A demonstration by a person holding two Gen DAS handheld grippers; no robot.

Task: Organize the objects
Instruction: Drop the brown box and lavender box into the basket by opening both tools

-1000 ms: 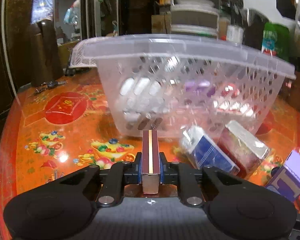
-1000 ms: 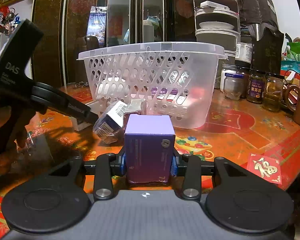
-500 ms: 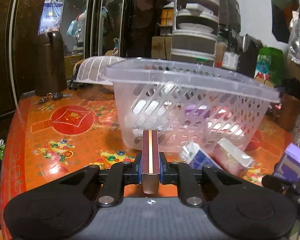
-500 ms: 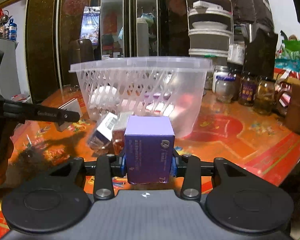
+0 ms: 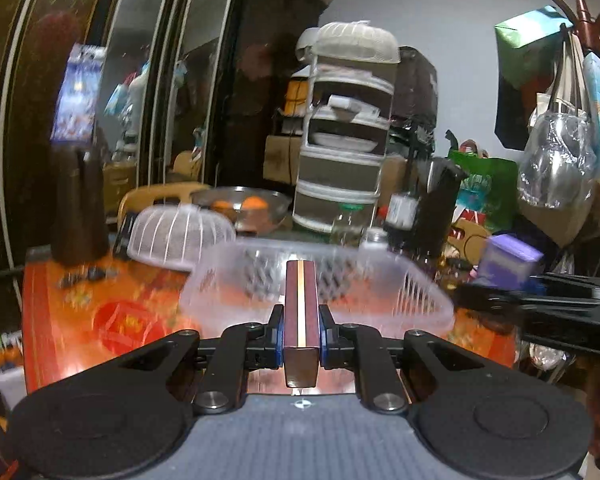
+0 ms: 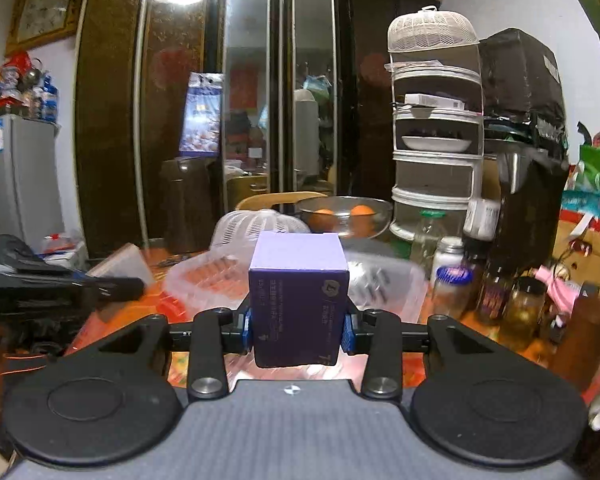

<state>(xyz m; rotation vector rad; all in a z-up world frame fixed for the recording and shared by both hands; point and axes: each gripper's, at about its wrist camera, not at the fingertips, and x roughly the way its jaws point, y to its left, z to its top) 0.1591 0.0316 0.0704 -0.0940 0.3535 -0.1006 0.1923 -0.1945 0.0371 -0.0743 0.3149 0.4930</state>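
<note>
My left gripper (image 5: 300, 338) is shut on a thin dark red box with a gold stripe (image 5: 300, 312), held above the near rim of the clear plastic basket (image 5: 228, 288). My right gripper (image 6: 298, 330) is shut on a purple box (image 6: 298, 300), raised in front of the basket (image 6: 384, 284). The purple box (image 5: 508, 262) and right gripper also show at the right in the left wrist view. The left gripper (image 6: 112, 286) with its box shows at the left in the right wrist view. The basket's contents are blurred.
The orange patterned table (image 5: 80, 320) carries a white mesh food cover (image 5: 180, 236), a glass bowl with oranges (image 6: 344, 216), several jars and bottles (image 6: 452, 284) at the right and a dark thermos (image 5: 78, 204). A tiered white rack (image 6: 436, 152) stands behind.
Both grippers have risen with their boxes, from table level in front of the basket up above its rim. The packets on the table have dropped out of view.
</note>
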